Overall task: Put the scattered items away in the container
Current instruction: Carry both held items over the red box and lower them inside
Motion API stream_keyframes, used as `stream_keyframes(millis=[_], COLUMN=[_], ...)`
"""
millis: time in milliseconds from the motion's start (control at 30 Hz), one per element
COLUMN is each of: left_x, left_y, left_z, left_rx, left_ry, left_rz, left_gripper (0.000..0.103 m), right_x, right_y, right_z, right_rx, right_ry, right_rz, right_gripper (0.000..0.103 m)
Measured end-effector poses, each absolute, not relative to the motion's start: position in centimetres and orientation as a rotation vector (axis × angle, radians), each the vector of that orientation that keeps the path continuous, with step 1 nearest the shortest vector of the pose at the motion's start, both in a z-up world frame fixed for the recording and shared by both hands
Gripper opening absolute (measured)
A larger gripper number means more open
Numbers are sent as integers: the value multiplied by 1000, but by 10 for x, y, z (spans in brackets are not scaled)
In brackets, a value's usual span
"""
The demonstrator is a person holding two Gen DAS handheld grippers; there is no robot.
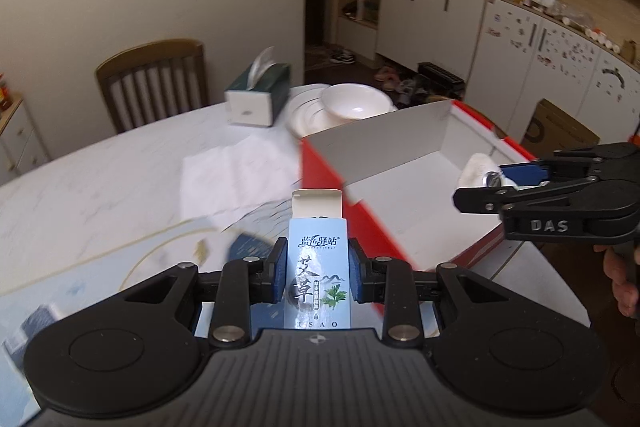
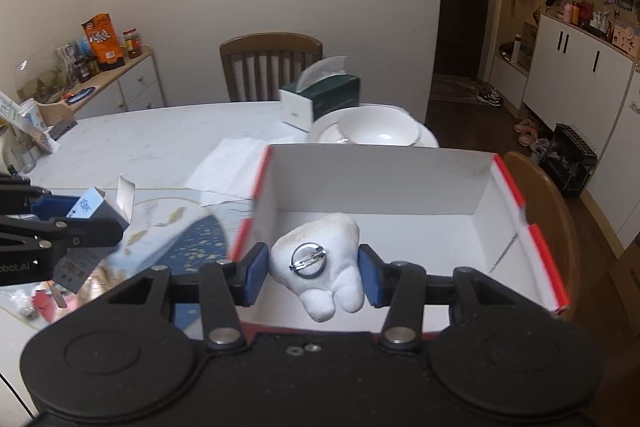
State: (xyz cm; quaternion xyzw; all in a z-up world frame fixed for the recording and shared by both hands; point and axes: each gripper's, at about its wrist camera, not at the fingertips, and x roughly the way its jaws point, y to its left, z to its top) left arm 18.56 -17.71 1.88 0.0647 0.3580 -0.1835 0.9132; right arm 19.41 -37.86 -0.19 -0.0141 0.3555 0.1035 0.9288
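Observation:
My left gripper (image 1: 319, 269) is shut on a slim pale-blue carton (image 1: 318, 267) with its top flap open, held above the table just left of the red-and-white box (image 1: 324, 163). In the right wrist view that carton (image 2: 90, 209) sits at the left edge, beside the box's left wall. My right gripper (image 2: 314, 269) is shut on a white plush tooth (image 2: 320, 263) with a round metal pin badge on it, held over the box's (image 2: 520, 203) white inside. The left wrist view shows the right gripper (image 1: 476, 187) with the plush tooth (image 1: 478, 165) above the box's right part.
A green tissue box (image 1: 260, 91), stacked white plates and a bowl (image 1: 352, 103) stand behind the box. White paper (image 1: 236, 171) and a blue-and-gold tray (image 2: 188, 239) lie on the marble table (image 1: 100, 171). Small items (image 2: 44, 301) lie at lower left. Wooden chairs stand at the far side and on the right.

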Motion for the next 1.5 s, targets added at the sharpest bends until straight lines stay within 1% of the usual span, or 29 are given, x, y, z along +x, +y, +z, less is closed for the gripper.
stream_keyframes(millis=[367, 667, 1133, 1500], left_x=[220, 257, 311, 341], left_y=[-248, -292, -329, -345], left_z=[11, -11, -58, -88], left_rx=[203, 290, 415, 447], left_ry=[748, 775, 883, 1026], left_rz=[-460, -503, -519, -528], left_gripper=[29, 29, 29, 29], right_x=[216, 236, 277, 295], right_y=[-427, -446, -462, -461], right_z=[-18, -34, -67, -89], right_rx=[-20, -48, -72, -106], right_ry=[775, 809, 919, 1019], right_rz=[174, 171, 202, 238], right_gripper=[47, 47, 47, 47])
